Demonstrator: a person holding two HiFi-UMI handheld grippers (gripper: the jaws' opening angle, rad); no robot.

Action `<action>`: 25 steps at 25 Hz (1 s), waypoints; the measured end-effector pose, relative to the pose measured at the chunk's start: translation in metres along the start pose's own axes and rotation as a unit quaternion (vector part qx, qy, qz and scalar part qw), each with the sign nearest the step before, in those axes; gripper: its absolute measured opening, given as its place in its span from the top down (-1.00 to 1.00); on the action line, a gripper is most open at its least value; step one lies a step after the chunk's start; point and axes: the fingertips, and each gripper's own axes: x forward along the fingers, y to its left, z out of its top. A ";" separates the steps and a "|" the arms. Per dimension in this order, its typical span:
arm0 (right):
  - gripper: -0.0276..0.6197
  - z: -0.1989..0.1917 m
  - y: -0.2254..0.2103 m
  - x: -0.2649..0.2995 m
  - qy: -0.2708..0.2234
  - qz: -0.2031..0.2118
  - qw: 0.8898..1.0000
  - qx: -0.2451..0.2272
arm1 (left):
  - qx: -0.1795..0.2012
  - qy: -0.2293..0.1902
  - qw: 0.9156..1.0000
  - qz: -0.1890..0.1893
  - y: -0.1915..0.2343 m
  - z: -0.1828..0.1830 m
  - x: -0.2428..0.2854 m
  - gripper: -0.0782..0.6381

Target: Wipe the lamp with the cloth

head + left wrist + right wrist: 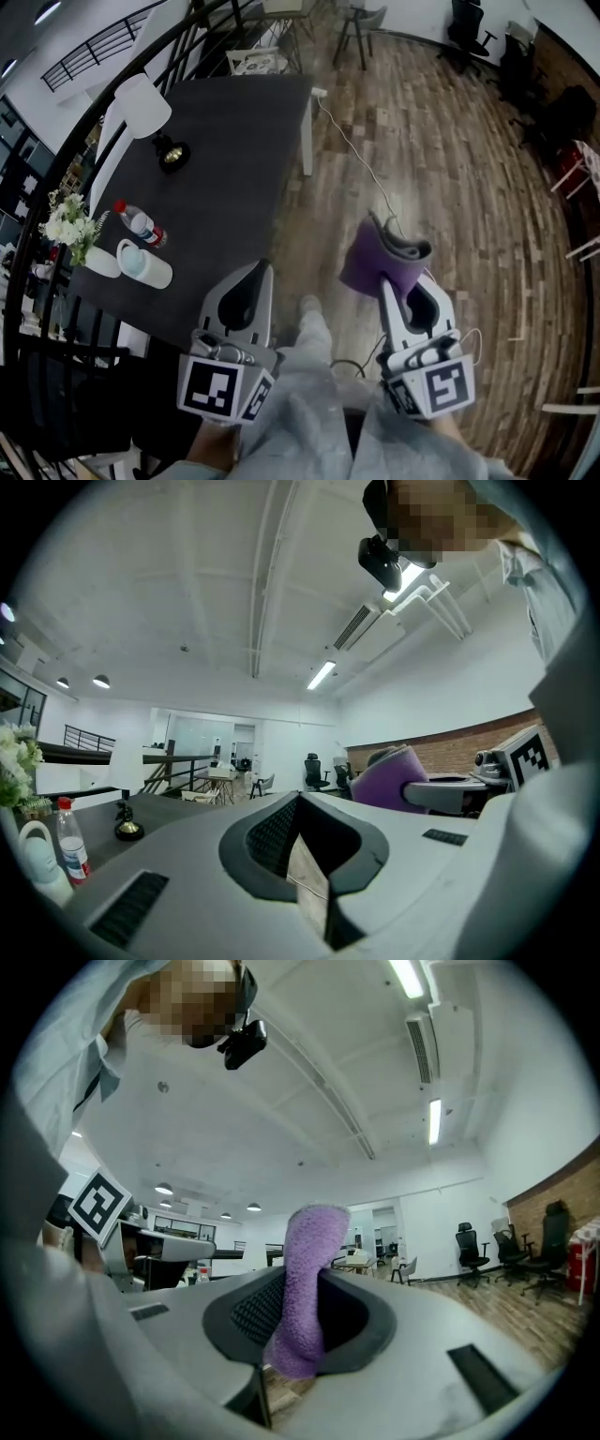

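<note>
The lamp (142, 105) has a white shade and a small dark and gold base (172, 153); it stands at the far end of the dark table (239, 141), well ahead of both grippers. In the left gripper view the lamp base (127, 829) is small and distant. My right gripper (409, 277) hangs over the wooden floor, right of the table, shut on a purple cloth (377, 260) that sticks up from its jaws. The same cloth (306, 1283) fills the right gripper view. My left gripper (259, 274) is shut and holds nothing, at the table's near edge.
A water bottle (141, 225), a white mug (145, 264) and white flowers (67, 225) stand on the table's left side. A white cable (354, 150) trails across the floor. Chairs (361, 23) stand farther back. A railing (103, 42) runs along the left.
</note>
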 end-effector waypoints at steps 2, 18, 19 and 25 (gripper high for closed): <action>0.64 0.005 -0.011 0.015 -0.009 -0.007 1.000 -0.002 | -0.003 0.002 1.000 -0.002 0.008 0.002 0.016 0.75; 0.64 0.014 -0.079 0.162 0.007 -0.002 1.000 0.005 | -0.019 -0.011 1.000 -0.004 0.077 0.027 0.160 0.75; 0.64 0.013 -0.081 0.170 0.010 0.001 1.000 0.000 | -0.021 -0.012 1.000 -0.001 0.083 0.026 0.166 0.75; 0.64 0.007 -0.081 0.220 0.017 0.027 0.999 -0.041 | -0.025 -0.012 1.000 0.014 0.119 0.016 0.197 0.75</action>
